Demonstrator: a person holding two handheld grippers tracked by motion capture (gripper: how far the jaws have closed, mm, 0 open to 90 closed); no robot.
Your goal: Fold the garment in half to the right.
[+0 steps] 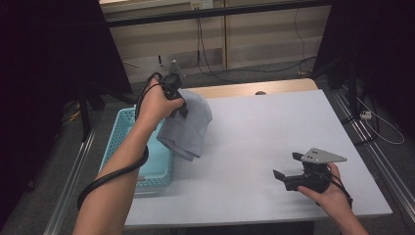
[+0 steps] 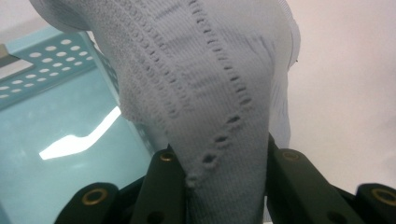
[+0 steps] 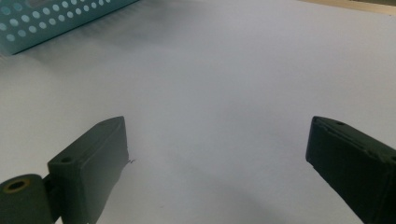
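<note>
My left gripper [image 1: 182,108] is lifted above the near left part of the table [image 1: 274,127], and its jaws are pinched tight on a pale grey knitted cloth [image 1: 188,126]. In the left gripper view the cloth [image 2: 219,107] fills the gap between the two black jaws, bunched where they squeeze it, with rows of small eyelet holes running across the knit. From the high view I see the cloth hanging down from the jaws in loose folds, its lower edge dangling over the table's left edge, just beside the light blue plastic basket [image 1: 122,127] with perforated walls. The basket [image 2: 51,60] sits to the left of the hanging cloth and below it in the left gripper view. My right gripper [image 1: 285,168] rests low near the table's front right corner, well apart from the cloth, with its jaws spread wide and nothing between them. In the right gripper view its jaws frame bare table [image 3: 224,84], with a corner of the basket [image 3: 51,18] at the far left.
</note>
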